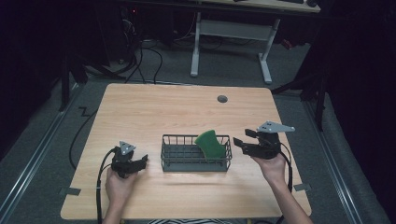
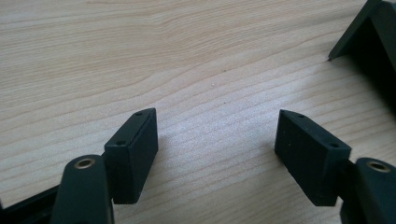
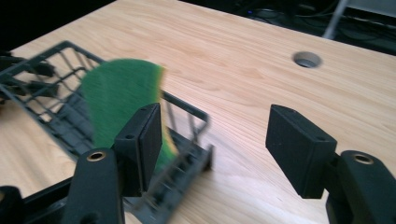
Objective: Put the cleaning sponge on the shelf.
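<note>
I have the green sponge (image 1: 208, 143) standing tilted in the right end of the dark wire basket (image 1: 173, 160), its top edge poking above the basket's rim and leaning against the wires on that side. The basket sits near the front middle of the table (image 1: 177, 112), between my two hands.

My right gripper (image 1: 242, 142) hangs just beside the basket's right end, its jaws pointing toward the basket. In the right gripper view (image 3: 212, 135) the jaws stand well apart with bare table between them; nothing is held. The sponge (image 3: 119, 100) shows past the left jaw, blurred, with a yellow edge on its far side, and the basket's corner (image 3: 196, 156) lies just in front of that jaw. That wire corner is what stands between the gripper and the sponge.

My left gripper (image 1: 142, 161) sits low at the basket's left end, close to it but I cannot tell whether it touches. In the left gripper view (image 2: 217, 140) its jaws are spread wide over plain wood, holding nothing; a dark shape at the upper right corner is too cropped to name.

Farther back on the table there is a round cable hole (image 1: 222, 99). Beyond the far edge a white desk frame (image 1: 232, 30) stands on the grey floor, with cables (image 1: 154, 58) trailing to its left.
</note>
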Demonstrator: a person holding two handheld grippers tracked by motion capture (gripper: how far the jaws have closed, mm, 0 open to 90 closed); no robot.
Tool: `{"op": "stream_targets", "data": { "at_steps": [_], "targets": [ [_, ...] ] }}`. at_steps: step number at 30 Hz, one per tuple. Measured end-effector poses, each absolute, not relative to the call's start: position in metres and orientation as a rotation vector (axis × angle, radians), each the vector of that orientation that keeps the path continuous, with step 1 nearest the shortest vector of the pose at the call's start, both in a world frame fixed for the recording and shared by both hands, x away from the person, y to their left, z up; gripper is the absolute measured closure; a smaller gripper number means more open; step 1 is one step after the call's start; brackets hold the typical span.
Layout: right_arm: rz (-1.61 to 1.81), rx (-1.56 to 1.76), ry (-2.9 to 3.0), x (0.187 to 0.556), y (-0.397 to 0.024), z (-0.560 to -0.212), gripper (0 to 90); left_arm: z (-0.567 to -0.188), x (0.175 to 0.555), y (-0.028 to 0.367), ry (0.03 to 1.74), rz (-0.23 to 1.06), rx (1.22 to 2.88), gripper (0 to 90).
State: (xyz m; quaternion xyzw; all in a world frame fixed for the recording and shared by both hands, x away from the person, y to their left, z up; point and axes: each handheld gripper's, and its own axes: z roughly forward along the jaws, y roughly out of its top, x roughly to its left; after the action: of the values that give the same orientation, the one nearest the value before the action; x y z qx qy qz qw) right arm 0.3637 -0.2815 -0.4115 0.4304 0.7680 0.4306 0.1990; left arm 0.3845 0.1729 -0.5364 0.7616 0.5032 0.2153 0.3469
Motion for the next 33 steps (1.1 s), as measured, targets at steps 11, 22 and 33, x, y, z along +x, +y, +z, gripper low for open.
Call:
{"op": "stream_targets", "data": {
  "at_steps": [11,22,33],
  "targets": [
    [1.199,1.334,2.028,0.353,-0.329,-0.424,37.8,-0.536,0.385,0.173,1.308,0.561,1.978,30.6],
    [1.174,1.423,1.955,0.344,-0.359,-0.439,38.2,-0.536,0.385,0.173,1.308,0.561,1.979,30.6],
    [1.135,1.505,1.931,0.339,-0.375,-0.467,38.3,-0.536,0.385,0.173,1.309,0.562,1.979,30.5]
  ]
}}
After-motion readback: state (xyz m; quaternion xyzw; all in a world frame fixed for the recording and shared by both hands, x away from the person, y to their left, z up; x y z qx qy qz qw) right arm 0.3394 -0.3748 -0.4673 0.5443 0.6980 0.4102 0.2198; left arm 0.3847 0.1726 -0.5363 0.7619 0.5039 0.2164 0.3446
